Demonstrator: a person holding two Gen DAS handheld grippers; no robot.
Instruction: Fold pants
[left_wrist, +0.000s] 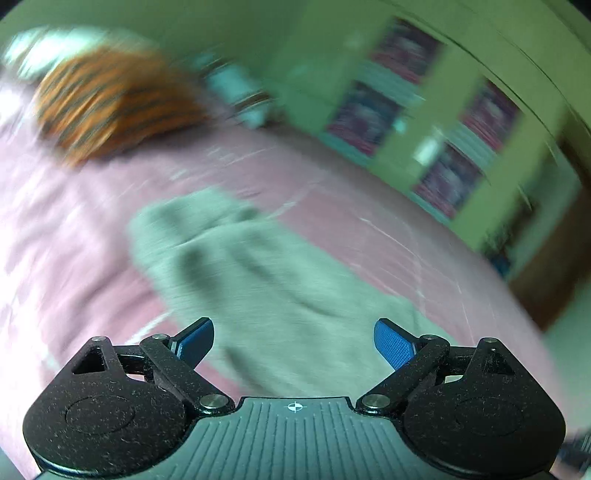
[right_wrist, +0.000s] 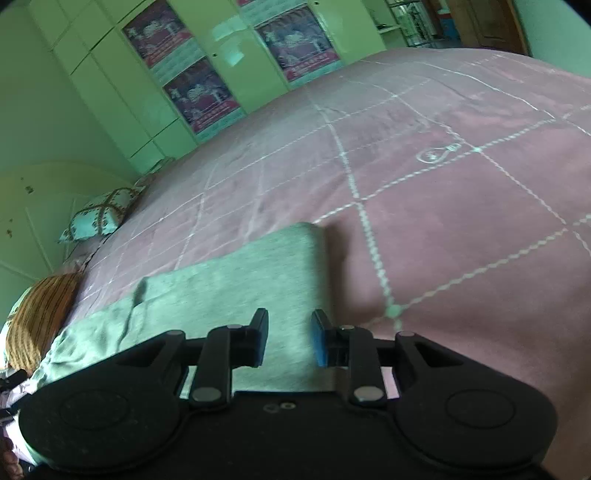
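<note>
Grey pants (right_wrist: 229, 295) are lying on the pink quilted bedspread (right_wrist: 461, 221). Green cupboards (right_wrist: 110, 74) are lining the wall, striped orange pillow (left_wrist: 110, 103) at the bed's head. Left gripper (left_wrist: 294, 341) is gaping wide, empty; right gripper (right_wrist: 290, 341) is standing slightly apart, gripping nothing.

Left wrist view is heavily motion-blurred throughout; right wrist view is mostly sharp. Both carry a green cast and strong fisheye bending with dark corners. Lighting is soft and dim, with glare on the cupboard doors (right_wrist: 229, 40).
</note>
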